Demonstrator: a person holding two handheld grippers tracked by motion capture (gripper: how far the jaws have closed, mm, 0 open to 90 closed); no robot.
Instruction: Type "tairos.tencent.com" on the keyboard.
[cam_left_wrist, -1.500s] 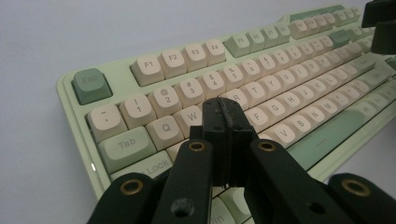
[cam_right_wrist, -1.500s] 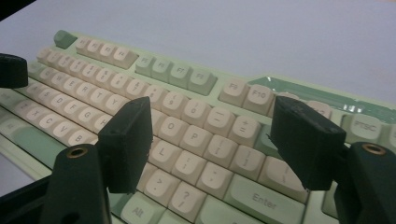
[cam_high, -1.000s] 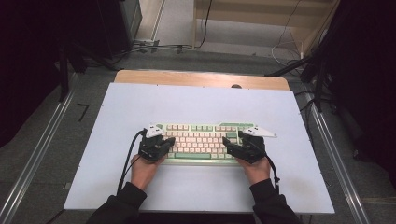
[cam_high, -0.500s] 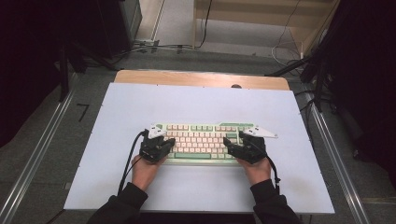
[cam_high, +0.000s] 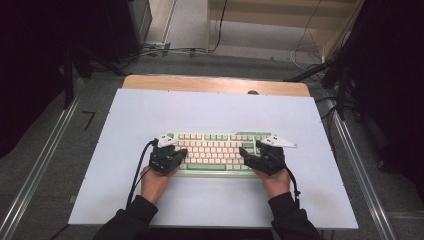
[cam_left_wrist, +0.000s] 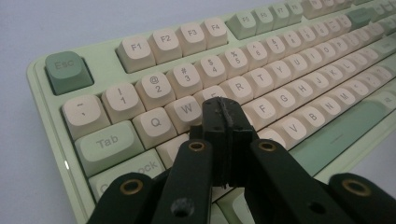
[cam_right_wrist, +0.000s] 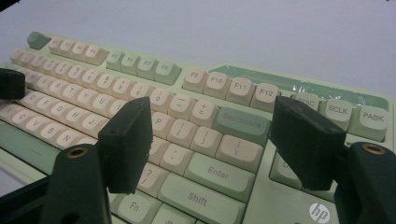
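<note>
A pale green keyboard (cam_high: 215, 145) with cream and green keys lies in the middle of a white table. My left gripper (cam_high: 182, 151) hovers over its left end. In the left gripper view the jaws are pressed together, tips (cam_left_wrist: 223, 112) just above the keyboard (cam_left_wrist: 140, 46) near the E and D keys. My right gripper (cam_high: 242, 151) sits over the right end. In the right gripper view its jaws stand wide apart, the gripper (cam_right_wrist: 212, 133) above the keyboard (cam_right_wrist: 84, 84) around the Enter and bracket keys, nothing between them.
The white table top (cam_high: 210, 112) has a wooden strip (cam_high: 215, 84) along its far edge. Metal rails (cam_high: 40, 165) run down both sides. Cables (cam_high: 165, 49) lie on the floor beyond the table. A person's hands and dark sleeves come in from the bottom.
Both grippers stay over the keyboard's ends with only a slight shift. The keyboard has not moved.
</note>
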